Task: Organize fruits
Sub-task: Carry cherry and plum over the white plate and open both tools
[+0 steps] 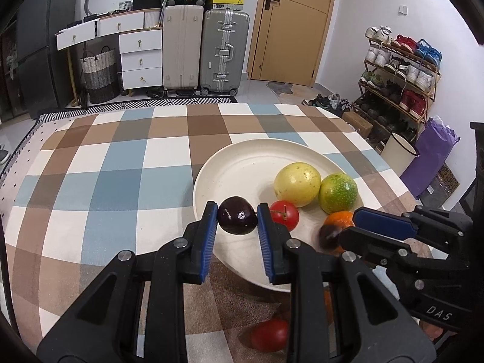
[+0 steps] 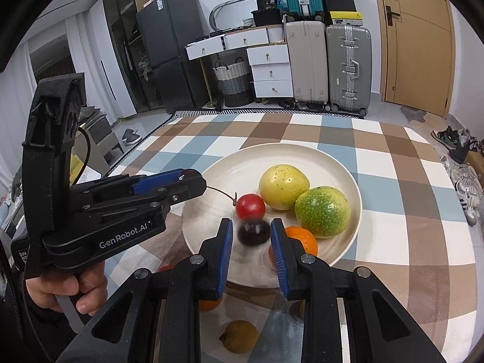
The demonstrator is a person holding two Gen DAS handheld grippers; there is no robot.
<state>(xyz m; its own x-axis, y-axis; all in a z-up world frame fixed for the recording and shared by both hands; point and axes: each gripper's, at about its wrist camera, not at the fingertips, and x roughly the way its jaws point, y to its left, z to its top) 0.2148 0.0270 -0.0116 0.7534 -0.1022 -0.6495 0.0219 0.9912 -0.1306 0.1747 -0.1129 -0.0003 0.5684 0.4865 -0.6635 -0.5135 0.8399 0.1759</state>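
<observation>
Nearest, on checked tablecloth: red fruit at 6 o'clock. Left gripper clamps dark plum; right gripper clamps dark cherry, both over cream plate. Beyond, at 1 o'clock: tomato, orange, yellow fruit, green fruit.

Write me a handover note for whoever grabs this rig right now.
Left hand-held gripper: shut on a dark purple fruit, over the plate.
Right hand-held gripper: shut on a second dark fruit, also over the plate.
Done: yellow fruit, green fruit, red fruit, orange on the plate.
To do: release both there, then fetch the brownish fruit, loose orange and loose red fruit from the tablecloth.
</observation>
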